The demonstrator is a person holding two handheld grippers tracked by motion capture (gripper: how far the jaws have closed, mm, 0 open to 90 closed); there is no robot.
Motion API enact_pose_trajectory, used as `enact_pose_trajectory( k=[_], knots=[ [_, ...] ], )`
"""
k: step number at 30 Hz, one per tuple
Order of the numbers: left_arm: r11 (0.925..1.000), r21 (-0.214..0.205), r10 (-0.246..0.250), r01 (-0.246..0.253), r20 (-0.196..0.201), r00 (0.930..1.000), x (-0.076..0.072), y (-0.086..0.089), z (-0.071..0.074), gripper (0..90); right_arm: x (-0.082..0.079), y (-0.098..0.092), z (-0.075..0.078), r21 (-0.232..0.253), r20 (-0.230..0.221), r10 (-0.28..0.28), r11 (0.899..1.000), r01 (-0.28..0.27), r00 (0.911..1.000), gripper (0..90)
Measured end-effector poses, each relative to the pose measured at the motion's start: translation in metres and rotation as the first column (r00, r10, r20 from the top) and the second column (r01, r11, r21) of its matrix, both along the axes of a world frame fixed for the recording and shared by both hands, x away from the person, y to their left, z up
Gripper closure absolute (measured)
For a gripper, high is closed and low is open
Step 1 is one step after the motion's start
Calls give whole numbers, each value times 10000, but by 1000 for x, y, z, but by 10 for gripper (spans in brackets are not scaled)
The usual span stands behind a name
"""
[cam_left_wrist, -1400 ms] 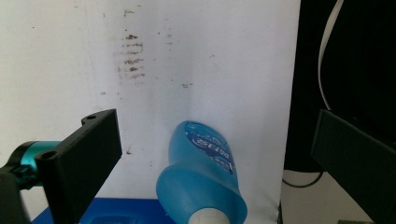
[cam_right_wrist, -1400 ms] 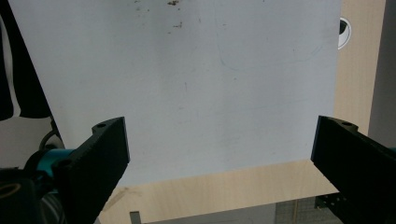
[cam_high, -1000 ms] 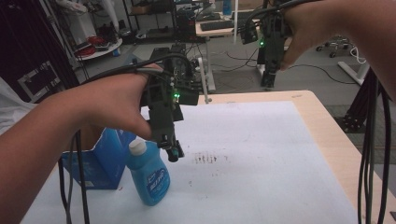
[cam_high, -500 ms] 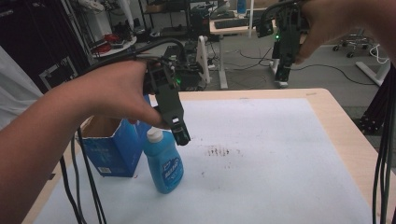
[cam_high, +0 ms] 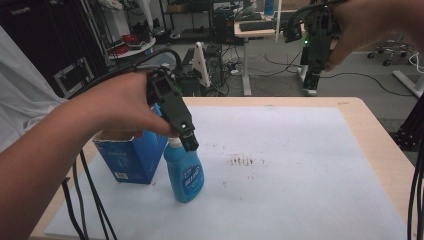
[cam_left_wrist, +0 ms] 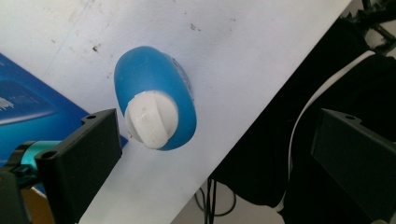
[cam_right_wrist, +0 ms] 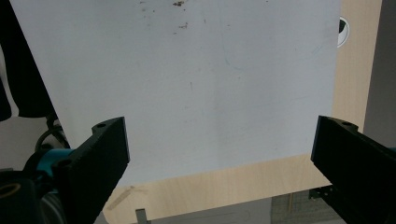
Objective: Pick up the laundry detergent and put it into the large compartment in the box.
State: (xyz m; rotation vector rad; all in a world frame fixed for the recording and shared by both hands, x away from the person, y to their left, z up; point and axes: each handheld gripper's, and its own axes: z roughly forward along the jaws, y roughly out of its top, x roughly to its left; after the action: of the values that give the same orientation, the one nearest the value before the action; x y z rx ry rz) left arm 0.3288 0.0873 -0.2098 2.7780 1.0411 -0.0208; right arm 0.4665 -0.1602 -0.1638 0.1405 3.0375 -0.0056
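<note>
A blue bottle point(cam_high: 184, 176) with a white cap point(cam_left_wrist: 152, 119) stands upright on the white mat point(cam_high: 280, 150), beside a blue carton point(cam_high: 127, 155). My left gripper point(cam_high: 189, 141) hangs just above the cap, pointing down. In the left gripper view its jaws are wide open around the bottle point(cam_left_wrist: 156, 93), with the cap close to the left jaw and nothing held; the left gripper point(cam_left_wrist: 217, 128) touches nothing. My right gripper point(cam_high: 312, 75) is held high over the far right edge of the table. The right gripper point(cam_right_wrist: 219, 126) is open and empty above bare mat point(cam_right_wrist: 196, 84).
The open-topped carton point(cam_left_wrist: 28, 102) stands at the mat's left, touching or nearly touching the bottle. Dark stain marks point(cam_high: 242, 161) dot the mat's middle. The wooden table rim point(cam_high: 380, 130) frames the mat. Black cables point(cam_high: 85, 200) trail from the left forearm; desks and equipment stand behind.
My left gripper has shifted from beside the bottle's cap to right over it. The right gripper has risen higher and farther away. Bottle and carton stay put.
</note>
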Motion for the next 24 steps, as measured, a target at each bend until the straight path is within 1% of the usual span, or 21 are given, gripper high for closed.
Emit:
enact_pose_trajectory(
  k=[3,5,6,7,9,10,11,12,13,14,16,17,20,24],
  knots=[
    [9990,-139,419,-418,71,9991,2,6,-9,17,1,1,0,-10,-15,20,10000,-20,10000,34],
    [9978,-199,639,-638,46,9979,4,8,-15,17,1,1,0,10,-31,-15,10000,16,10000,34],
    [9978,-199,639,-638,46,9979,4,8,-15,17,1,1,-1,18,-27,-42,10000,42,10000,34],
    [9967,-217,784,-783,8,9969,5,9,-21,17,2,2,-1,23,-22,36,10000,-36,10000,34],
    [9961,-198,861,-861,8,9963,7,10,-26,17,2,2,-1,27,-17,8,10000,-8,10000,34],
    [9961,-198,861,-861,8,9963,7,10,-26,17,3,3,-2,28,-15,48,10000,-48,10000,34],
    [9943,-255,1036,-1036,4,9946,9,12,-30,17,3,3,-2,-11,-35,25,10000,-25,10000,34],
    [9943,-255,1036,-1036,4,9946,9,12,-30,17,3,3,-2,-11,-35,25,10000,-25,10000,34],
    [9920,-347,1215,-1215,-12,9926,10,12,-33,17,4,3,-3,-3,-31,124,9999,-124,9999,34],
    [9909,-361,1294,-1293,12,9916,11,13,-37,17,4,4,-3,-4,-28,59,10000,-59,10000,34],
    [9900,-397,1353,-1355,-70,9908,13,13,-41,17,4,5,-4,-5,-45,49,10000,-49,10000,34],
    [9893,-389,1405,-1408,-122,9900,14,13,-44,17,5,5,-4,11,-45,88,10000,-88,10000,33],
    [9859,-228,1656,-1658,-116,9861,17,13,-52,17,6,6,-6,-9,-50,37,10000,-37,10000,34],
    [9820,-204,1875,-1880,-211,9820,21,13,-60,17,7,9,-8,-16,-76,174,9998,-174,9998,34]
  ],
)
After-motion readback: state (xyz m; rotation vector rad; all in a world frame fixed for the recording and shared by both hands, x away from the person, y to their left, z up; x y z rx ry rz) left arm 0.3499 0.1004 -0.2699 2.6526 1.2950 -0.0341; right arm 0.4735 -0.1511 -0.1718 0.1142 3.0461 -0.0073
